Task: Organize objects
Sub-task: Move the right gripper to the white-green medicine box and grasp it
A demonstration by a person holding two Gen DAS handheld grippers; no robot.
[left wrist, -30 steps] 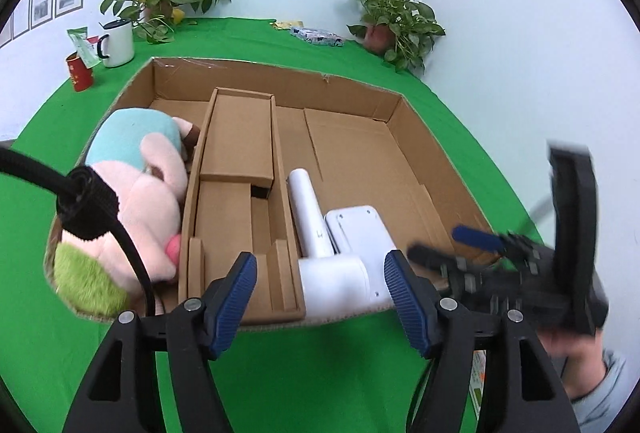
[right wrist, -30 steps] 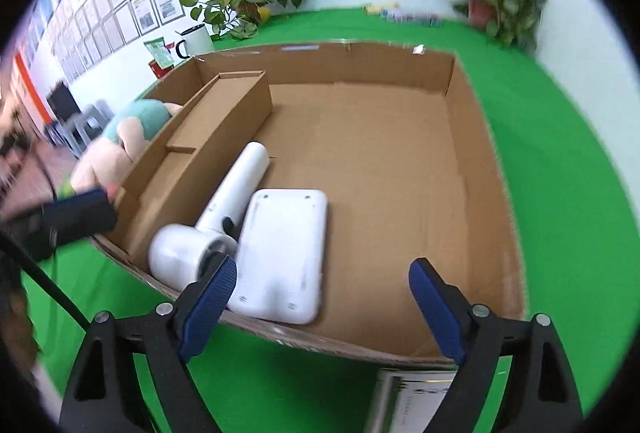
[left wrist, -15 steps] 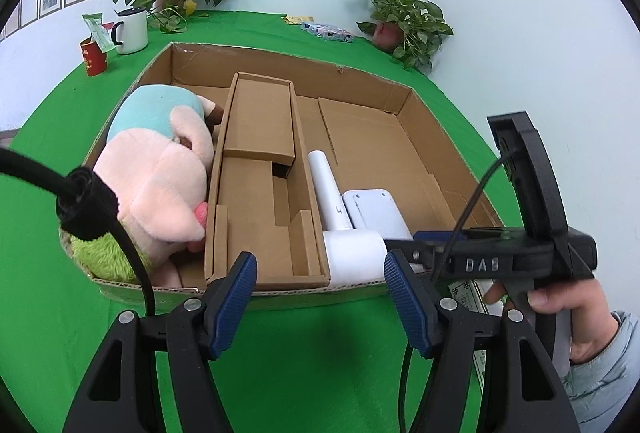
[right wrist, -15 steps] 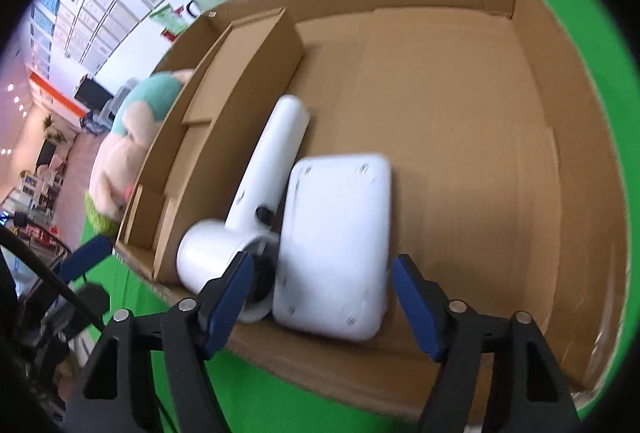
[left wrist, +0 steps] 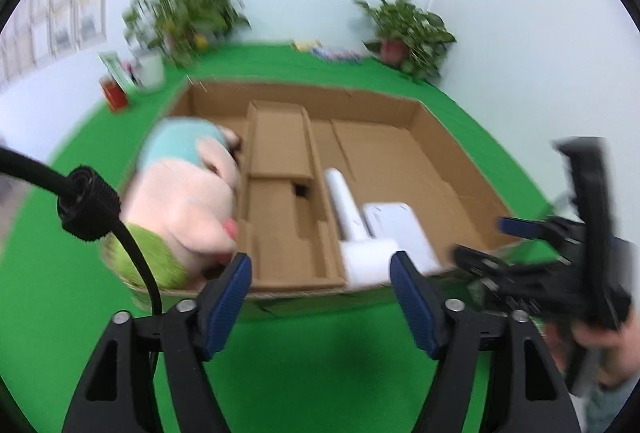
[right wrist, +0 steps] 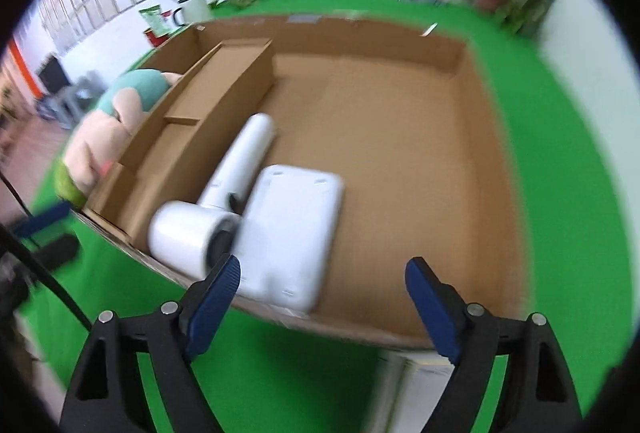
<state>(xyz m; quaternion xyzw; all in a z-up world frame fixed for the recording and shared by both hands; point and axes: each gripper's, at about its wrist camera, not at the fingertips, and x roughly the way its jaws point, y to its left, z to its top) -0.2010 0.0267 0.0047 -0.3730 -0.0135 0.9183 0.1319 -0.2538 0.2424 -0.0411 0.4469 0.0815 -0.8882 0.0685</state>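
Green table (right wrist: 560, 137), box (right wrist: 400, 137) beyond tongs (right wrist: 324, 297)

Both fisheye cameras ride just behind their tools and look forward and down over the near rim of an open cardboard box (left wrist: 304, 101) on a green worktop (left wrist: 320, 365). The left view faces the box's left half, close to a plush toy (left wrist: 184, 201), with the right tool (left wrist: 532, 245) at its right edge. The right view looks from nearer the box's right half, close above a white hair dryer (right wrist: 224, 209) and a flat white device (right wrist: 292, 237). Both share the box, its cardboard insert (right wrist: 200, 121) and the potted plants (left wrist: 408, 33) by the far wall.
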